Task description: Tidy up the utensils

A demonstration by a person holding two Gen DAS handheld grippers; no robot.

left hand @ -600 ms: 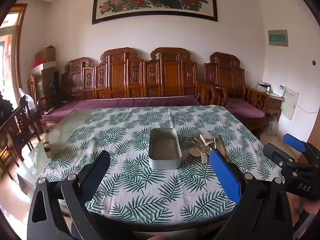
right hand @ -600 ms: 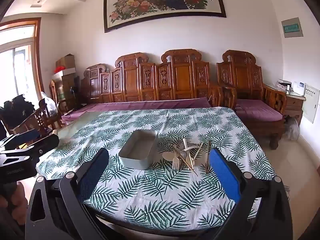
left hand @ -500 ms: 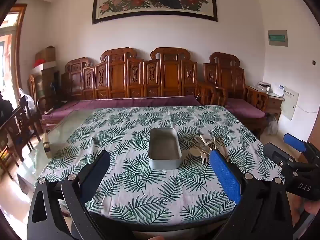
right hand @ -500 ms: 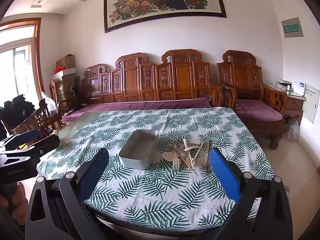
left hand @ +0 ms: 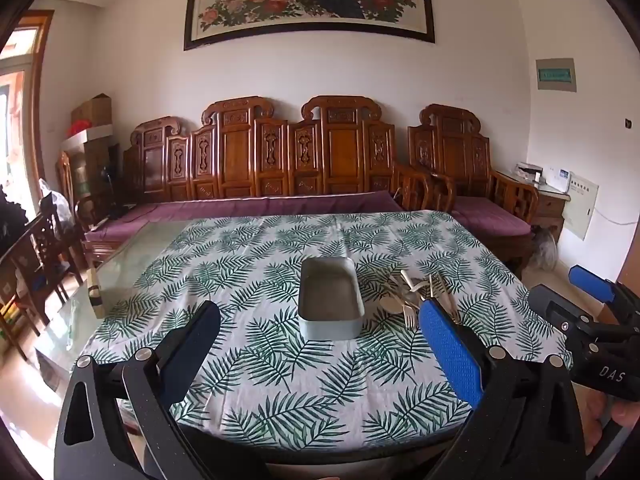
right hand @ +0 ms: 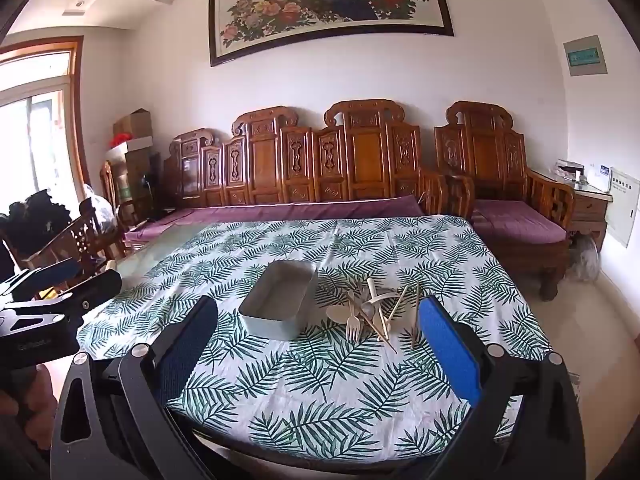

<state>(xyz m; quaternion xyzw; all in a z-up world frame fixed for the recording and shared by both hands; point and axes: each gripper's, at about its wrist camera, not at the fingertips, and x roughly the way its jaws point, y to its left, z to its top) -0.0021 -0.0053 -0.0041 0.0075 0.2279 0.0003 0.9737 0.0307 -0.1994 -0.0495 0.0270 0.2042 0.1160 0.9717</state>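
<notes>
My left camera rides just behind my left claw (left hand: 318,344) at the near edge of the surface (left hand: 280,360), tilted slightly down, facing the carved bench (left hand: 280,160) at 12 o'clock. My right camera sits likewise behind my right claw (right hand: 318,344), a little further right. Both stand back from the grey tray (left hand: 330,300) (dead ahead from the left, at 11 o'clock from the right) and share the surface, the utensils (right hand: 372,312) and the painting (right hand: 332,0).
</notes>
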